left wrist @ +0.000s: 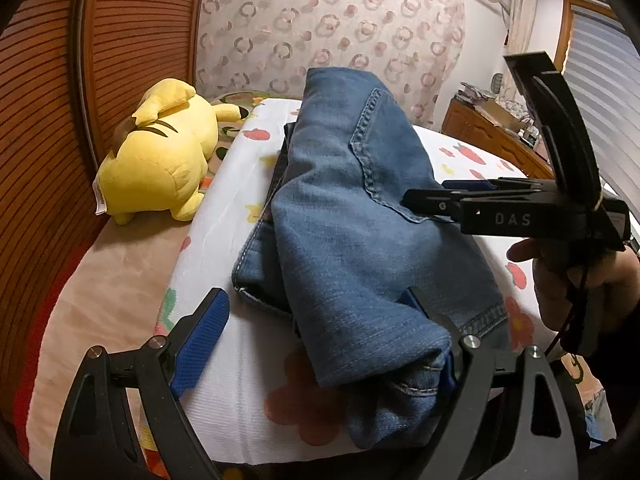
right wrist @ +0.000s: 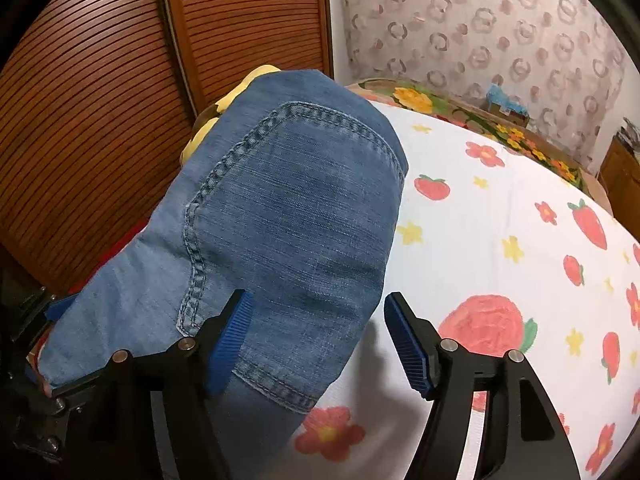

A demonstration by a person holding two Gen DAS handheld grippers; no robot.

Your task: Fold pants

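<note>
Folded pants [left wrist: 340, 216] are being left at frame centre on the bed [left wrist: 224, 184], left gripper [left wrist: 320, 344] and right gripper [right wrist: 316, 340] jaws released, only tidying judged remaining.

The left gripper [left wrist: 320, 336] fills the lower frame, jaws spread wide. The right gripper [right wrist: 318, 336], jaws apart, also shows at right of the left-wrist view, a hand [left wrist: 576, 280] gripping its handle.
</note>
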